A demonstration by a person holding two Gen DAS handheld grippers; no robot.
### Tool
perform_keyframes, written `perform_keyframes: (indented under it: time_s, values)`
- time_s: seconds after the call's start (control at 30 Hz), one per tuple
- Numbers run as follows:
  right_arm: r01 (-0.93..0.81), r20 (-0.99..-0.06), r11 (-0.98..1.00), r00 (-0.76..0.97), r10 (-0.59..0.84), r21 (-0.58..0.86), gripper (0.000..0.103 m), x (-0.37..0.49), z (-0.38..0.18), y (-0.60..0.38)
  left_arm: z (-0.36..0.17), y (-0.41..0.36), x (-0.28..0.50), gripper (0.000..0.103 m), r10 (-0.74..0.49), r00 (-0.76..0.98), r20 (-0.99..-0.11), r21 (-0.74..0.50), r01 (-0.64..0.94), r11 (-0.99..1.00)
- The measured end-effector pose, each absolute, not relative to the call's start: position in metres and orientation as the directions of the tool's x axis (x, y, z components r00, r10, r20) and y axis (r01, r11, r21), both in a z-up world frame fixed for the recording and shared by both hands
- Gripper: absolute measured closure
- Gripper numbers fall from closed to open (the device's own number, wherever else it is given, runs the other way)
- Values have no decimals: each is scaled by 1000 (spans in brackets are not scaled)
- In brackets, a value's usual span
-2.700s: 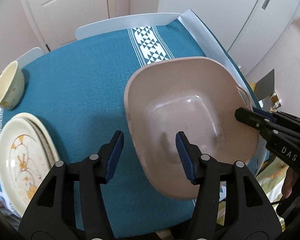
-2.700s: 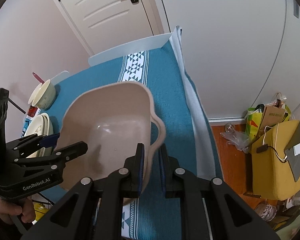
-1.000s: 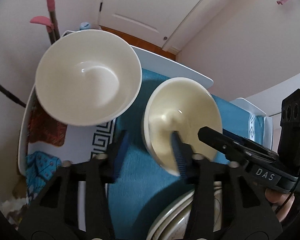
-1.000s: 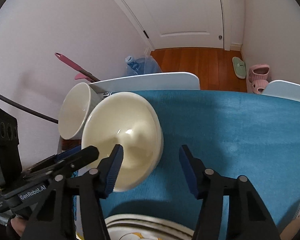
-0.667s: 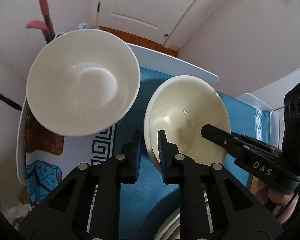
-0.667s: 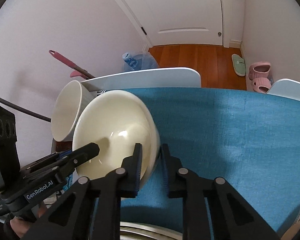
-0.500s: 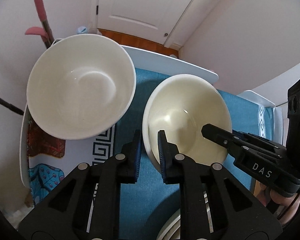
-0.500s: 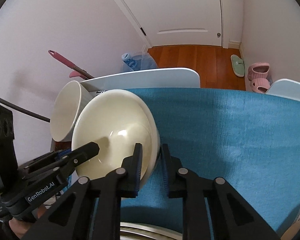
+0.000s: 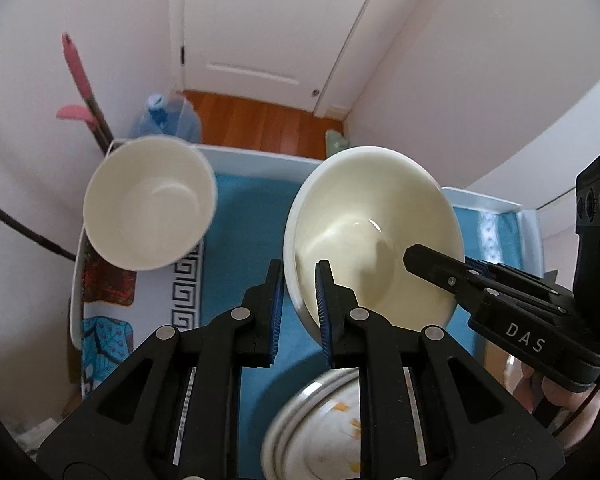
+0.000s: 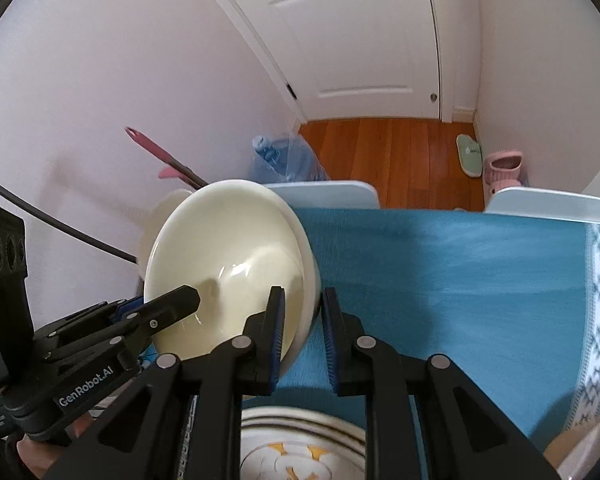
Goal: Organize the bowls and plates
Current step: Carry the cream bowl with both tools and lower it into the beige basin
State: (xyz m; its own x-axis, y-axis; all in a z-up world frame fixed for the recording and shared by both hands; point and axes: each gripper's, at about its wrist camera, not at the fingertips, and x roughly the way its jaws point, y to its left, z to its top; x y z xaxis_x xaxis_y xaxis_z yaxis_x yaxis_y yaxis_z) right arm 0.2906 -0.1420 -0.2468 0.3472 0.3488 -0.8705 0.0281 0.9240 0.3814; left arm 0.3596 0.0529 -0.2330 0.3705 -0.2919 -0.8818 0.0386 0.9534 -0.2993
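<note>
A cream bowl (image 9: 374,236) is held in the air above the blue tablecloth (image 9: 244,200), tilted. My left gripper (image 9: 298,292) is shut on its near-left rim. My right gripper (image 10: 302,312) is shut on the opposite rim of the same cream bowl (image 10: 228,276). A second, white bowl (image 9: 148,208) stands at the table's far left corner; the right wrist view shows only its edge (image 10: 156,216) behind the cream bowl. A stack of patterned plates (image 9: 328,432) lies below the grippers, also in the right wrist view (image 10: 296,448).
The tablecloth (image 10: 460,280) stretches to the right. A patterned mat (image 9: 104,308) lies at the table's left edge. Beyond the table are a white door (image 9: 268,28), wood floor (image 10: 388,156), a water bottle (image 10: 284,156), slippers (image 10: 500,164) and a pink-handled tool (image 9: 80,84).
Both grippers closed on the cream bowl's rim and have lifted it off the table, up and away from the white bowl. The view has risen and the plates show below.
</note>
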Motion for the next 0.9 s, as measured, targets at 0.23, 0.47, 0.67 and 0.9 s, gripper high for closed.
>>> perform_keyframes:
  time_s: [0.23,0.47,0.67,0.9]
  values:
    - [10,-835,922,427,346,387,86,248,-195,-182,-181,4,319,89,-299,439,-847,-291,87,953]
    - [12,-832,934,459,312,357,86,189,-161,-238,-154,-75,272,89,-333,459,-824,-307,132,942]
    - [59,-854,952,461,242,301,86,135,-152,-302,-159,-151,243,89,-394,417,-819,-335,210,918]
    - [150,-884,951,430,182,269,86,84,-168,-359,-190,-214,221,89,-421,333,-844,-338,279,899]
